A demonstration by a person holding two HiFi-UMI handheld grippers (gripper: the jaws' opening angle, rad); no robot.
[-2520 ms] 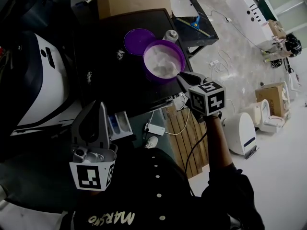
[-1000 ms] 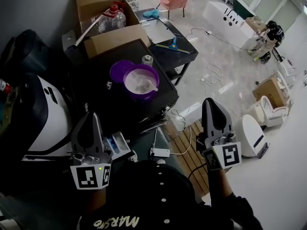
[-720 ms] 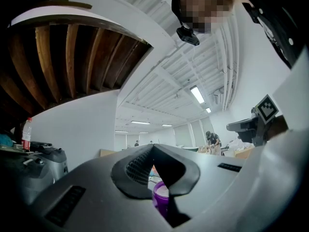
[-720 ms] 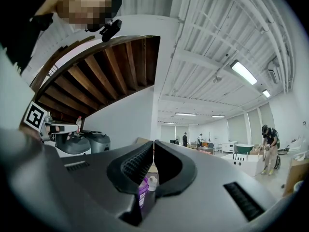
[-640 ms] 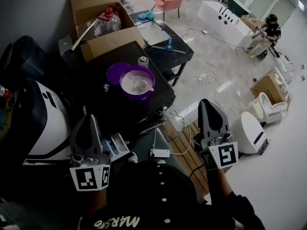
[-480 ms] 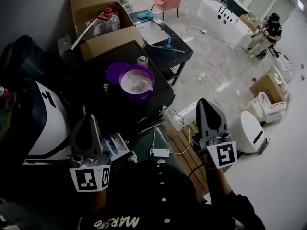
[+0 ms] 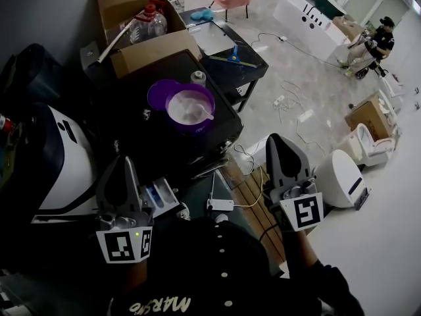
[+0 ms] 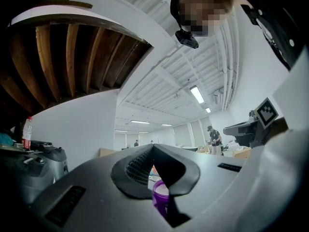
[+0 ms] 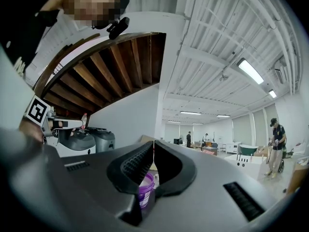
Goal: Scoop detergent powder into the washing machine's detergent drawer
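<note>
Head view: round purple plastic tub of white detergent powder sits open on a black top surface, w/ a small white scoop lying in the powder & a flat purple lid touching the tub's left side. Small white bottle just behind the tub. White detergent drawer w/ blue insert is pulled out from the front below that surface, near a big white appliance at left. Left gripper is just beside the drawer, jaws together, nothing in them. Right gripper is well right of the tub, above brown wooden slats, jaws also together, empty. Open cardboard box at top.

Left gripper view: jaw tips meet, pads touching, nothing btwn them. Purple tub shows beyond, thru the gap under the tips. Right gripper & its marker cube at far right.

Right gripper view: jaws closed tip to tip, empty. Tub seen low in the gap past them; left gripper at far left. Person in dark clothes stands far off at right.
</note>
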